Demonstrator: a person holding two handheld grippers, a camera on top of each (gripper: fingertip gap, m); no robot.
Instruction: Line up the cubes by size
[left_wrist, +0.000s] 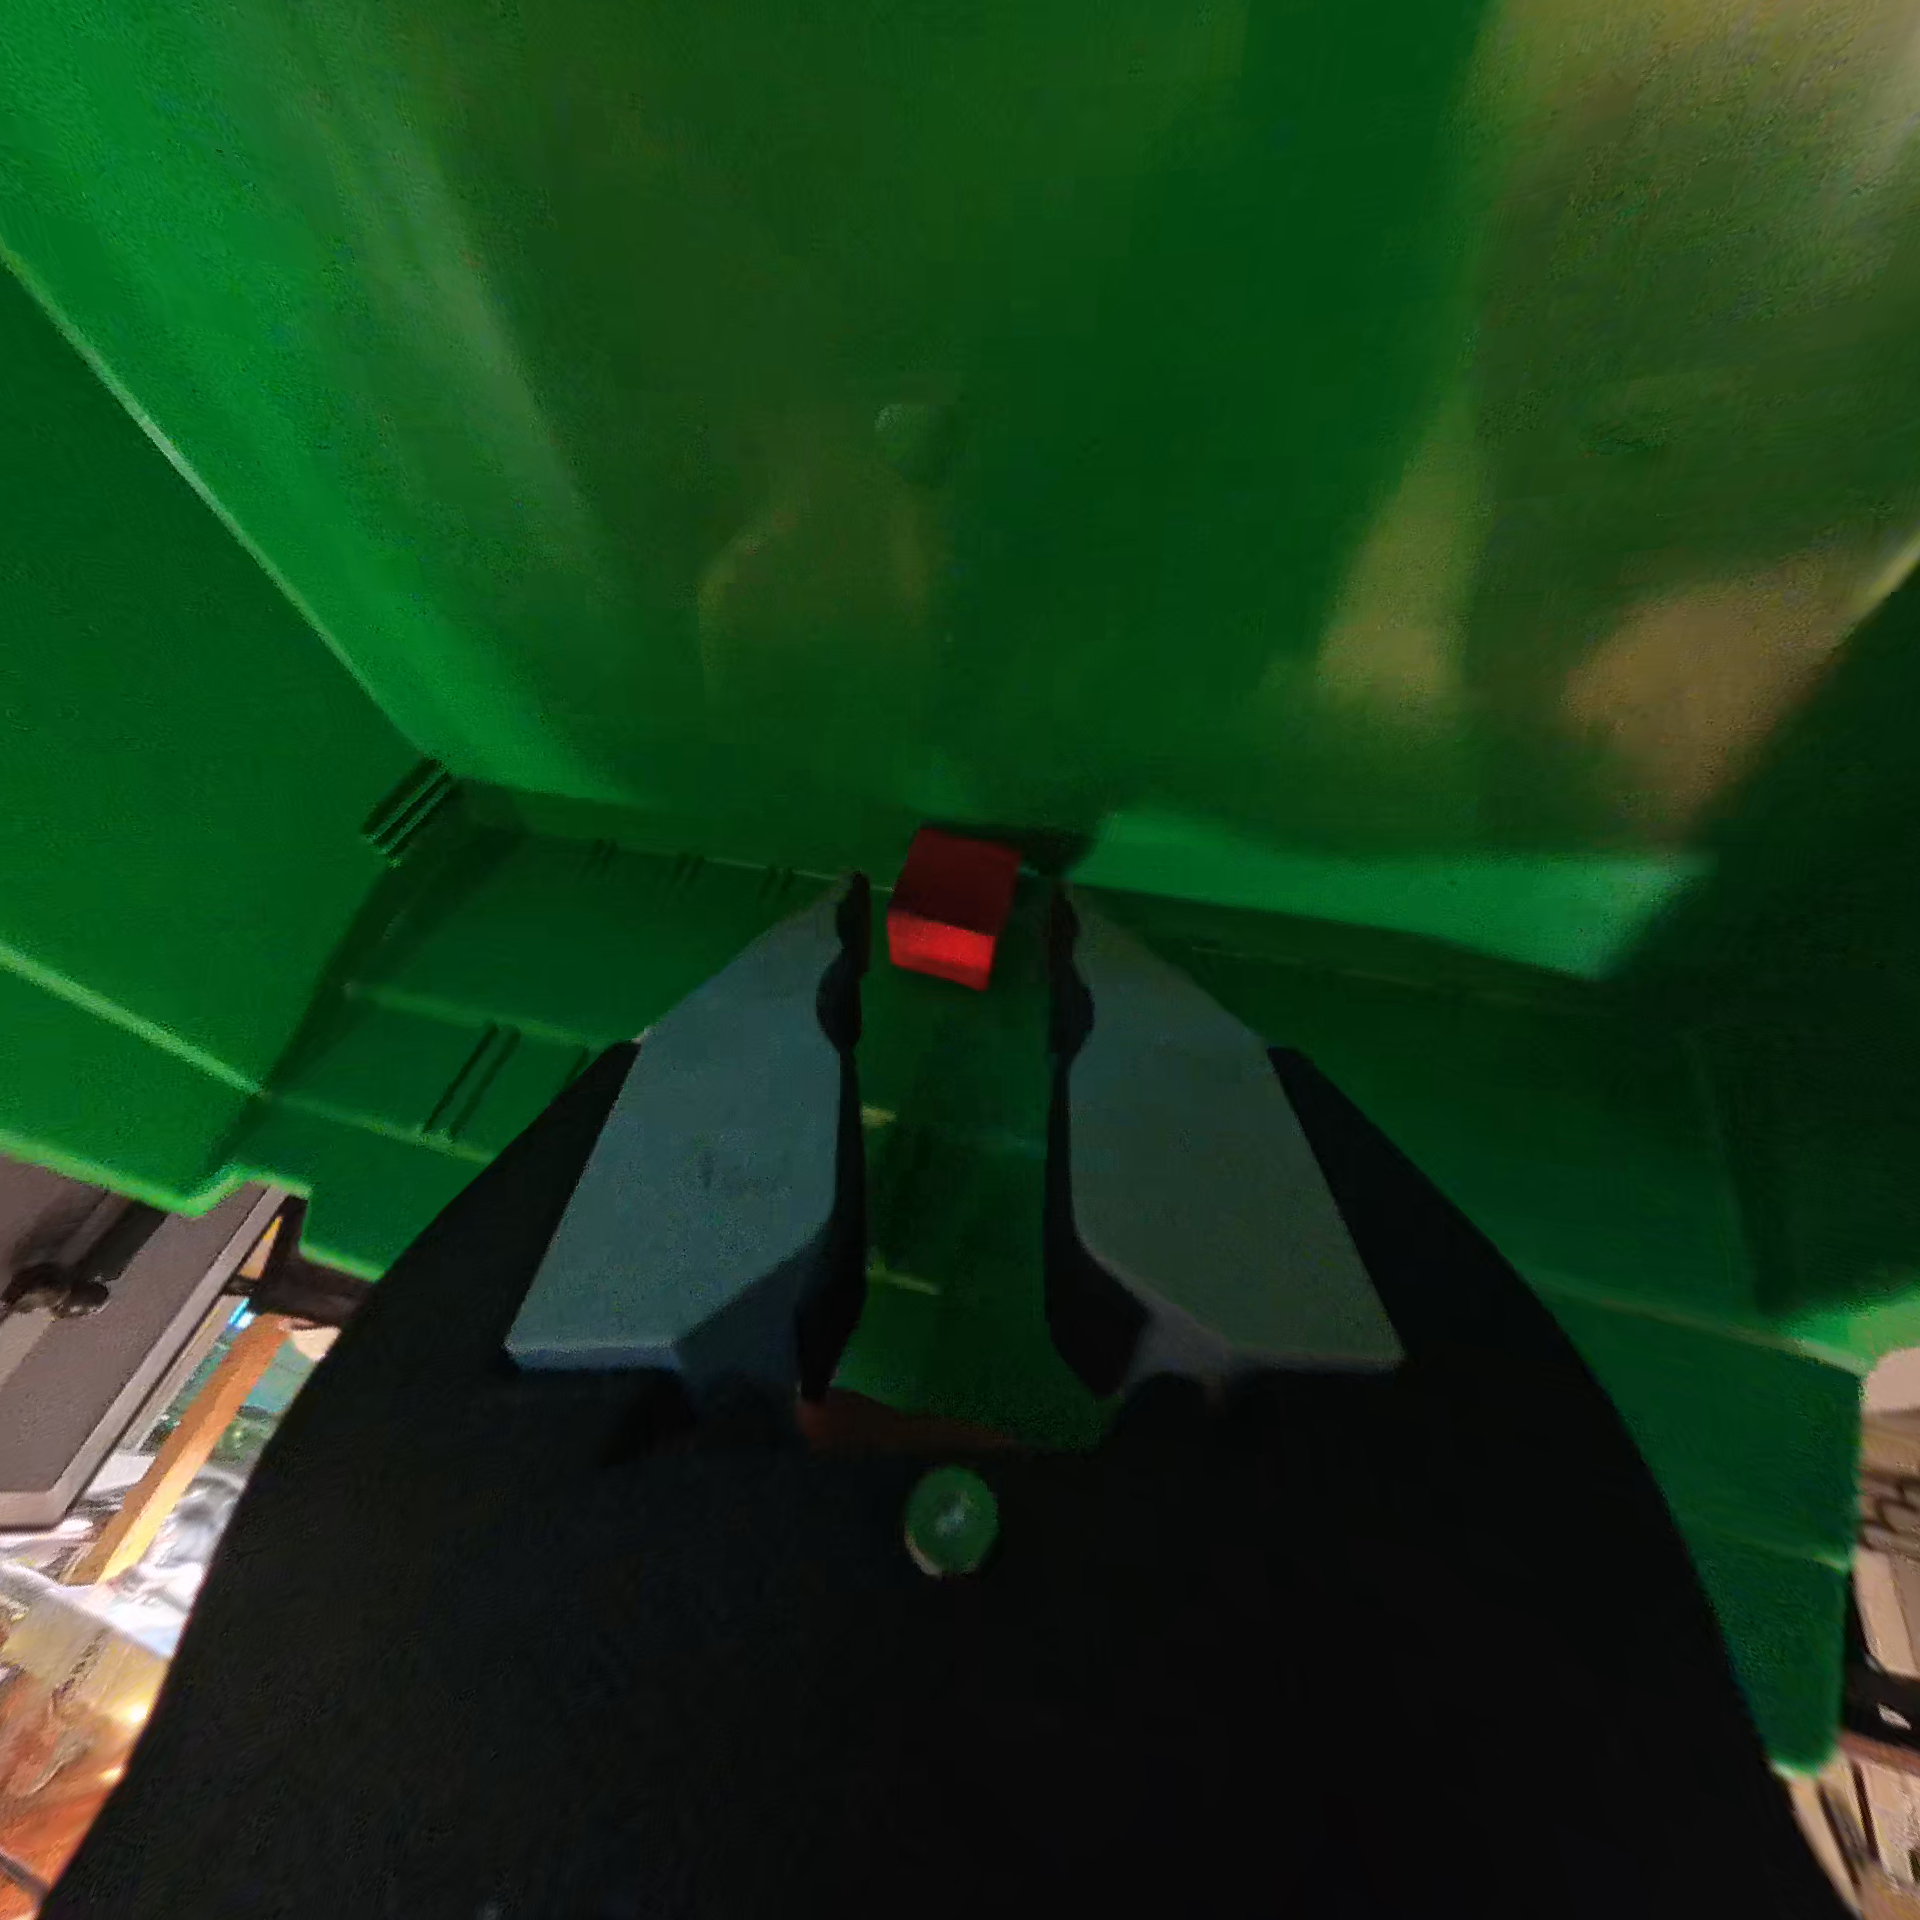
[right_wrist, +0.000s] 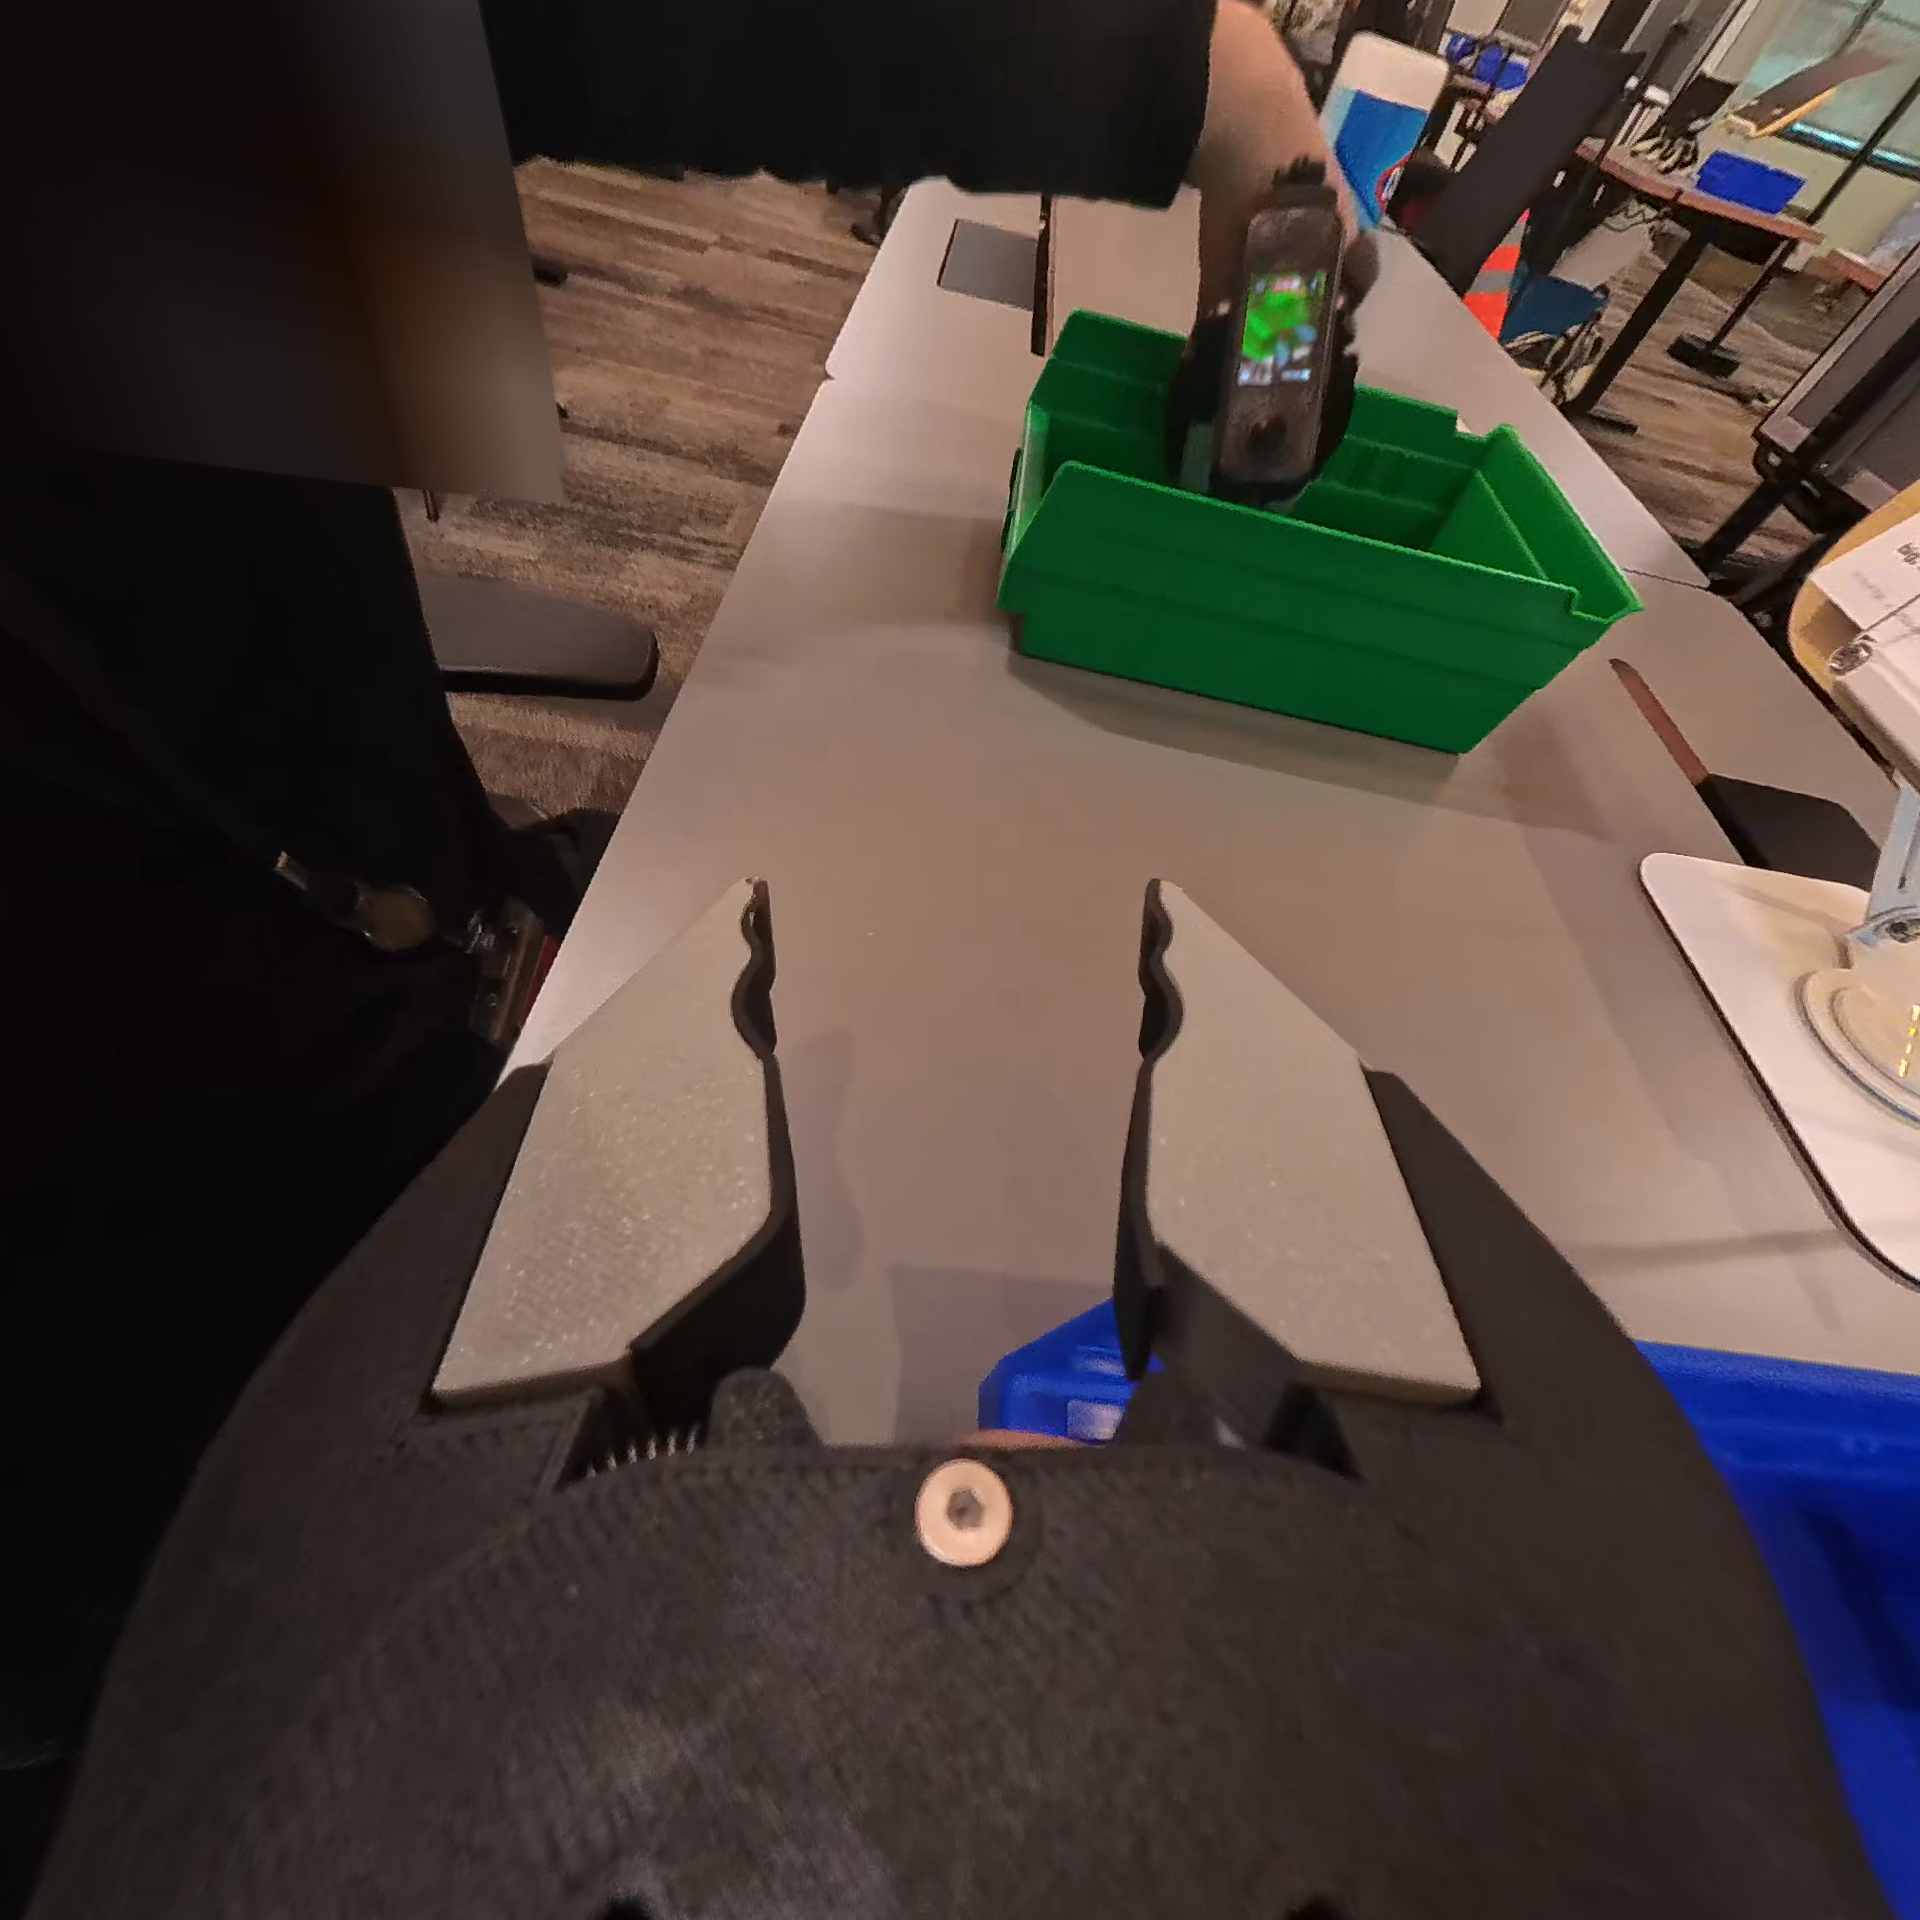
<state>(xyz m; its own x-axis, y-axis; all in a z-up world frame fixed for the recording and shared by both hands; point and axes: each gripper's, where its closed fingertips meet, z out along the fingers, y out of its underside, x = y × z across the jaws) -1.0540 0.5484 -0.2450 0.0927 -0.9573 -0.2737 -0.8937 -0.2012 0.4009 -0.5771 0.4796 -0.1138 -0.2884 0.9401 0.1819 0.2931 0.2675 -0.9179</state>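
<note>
In the left wrist view a small red cube (left_wrist: 951, 914) lies on the floor of the green bin (left_wrist: 520, 520), against the foot of its far wall. My left gripper (left_wrist: 954, 896) is open inside the bin, its fingertips on either side of the cube with gaps on both sides. In the right wrist view my right gripper (right_wrist: 951, 902) is open and empty above the grey table (right_wrist: 935, 790). The green bin (right_wrist: 1278, 623) stands farther along the table, with the left gripper (right_wrist: 1262, 395) reaching down into it. No other cubes show.
A blue bin (right_wrist: 1787, 1475) sits under my right gripper at the near right. A white board (right_wrist: 1766, 997) with a stand on it lies at the right edge. A person in dark clothes (right_wrist: 208, 831) stands at the left. Chairs and desks stand beyond the table.
</note>
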